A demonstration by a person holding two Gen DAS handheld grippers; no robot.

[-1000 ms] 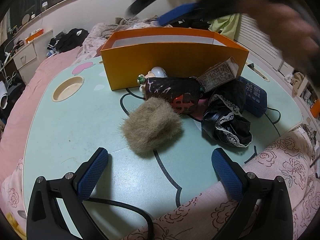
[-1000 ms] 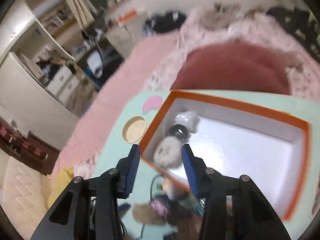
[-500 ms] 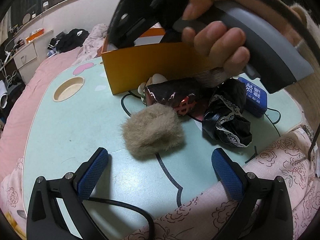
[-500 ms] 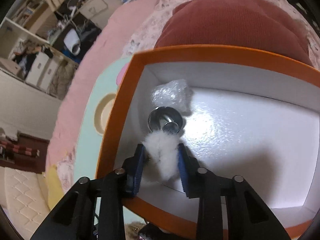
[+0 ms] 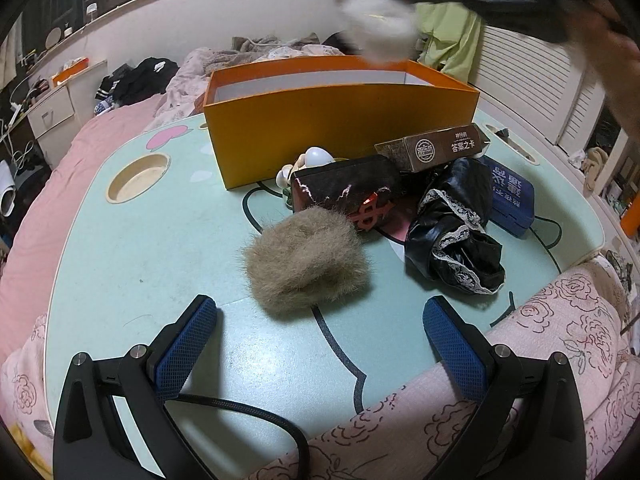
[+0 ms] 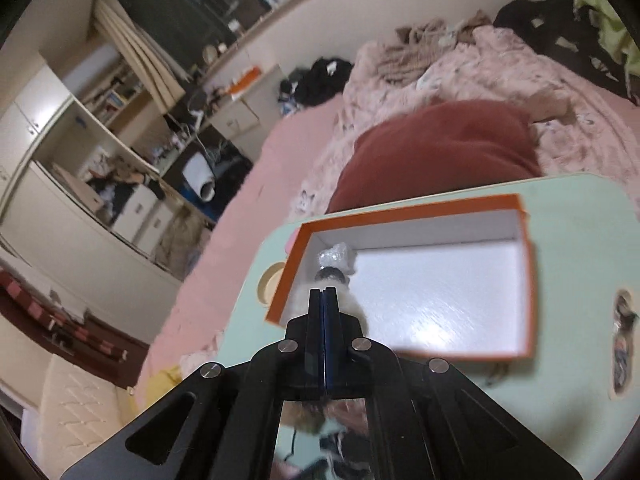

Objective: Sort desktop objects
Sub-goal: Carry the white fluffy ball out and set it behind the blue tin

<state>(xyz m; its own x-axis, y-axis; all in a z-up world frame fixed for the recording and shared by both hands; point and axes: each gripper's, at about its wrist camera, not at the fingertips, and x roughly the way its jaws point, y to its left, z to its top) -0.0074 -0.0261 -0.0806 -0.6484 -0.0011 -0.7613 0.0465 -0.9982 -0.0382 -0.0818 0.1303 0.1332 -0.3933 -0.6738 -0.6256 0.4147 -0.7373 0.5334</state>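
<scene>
Tongs, right (image 6: 324,292): I have them pinched fully together on a white puff (image 5: 378,20), held in the air over the box (image 5: 340,120); it blurs in the left view.
Tongs, left (image 5: 320,320): spread wide, holding nothing, low over the near edge of the counter (image 5: 140,260).
Box: orange, white inside; from my right camera I see a clear wrap (image 6: 338,256) and a shiny round bit (image 6: 330,276) in its left corner, otherwise bare floor.
Left to sort: tan fur (image 5: 306,264) just ahead of my left tongs; behind it a dark pouch (image 5: 348,192), brown carton (image 5: 436,148), black lace cloth (image 5: 456,240), blue case (image 5: 512,196), and a small white figure (image 5: 312,160) against the box wall.
Progress: early, I judge; two things in, one above, most of the pile untouched.
</scene>
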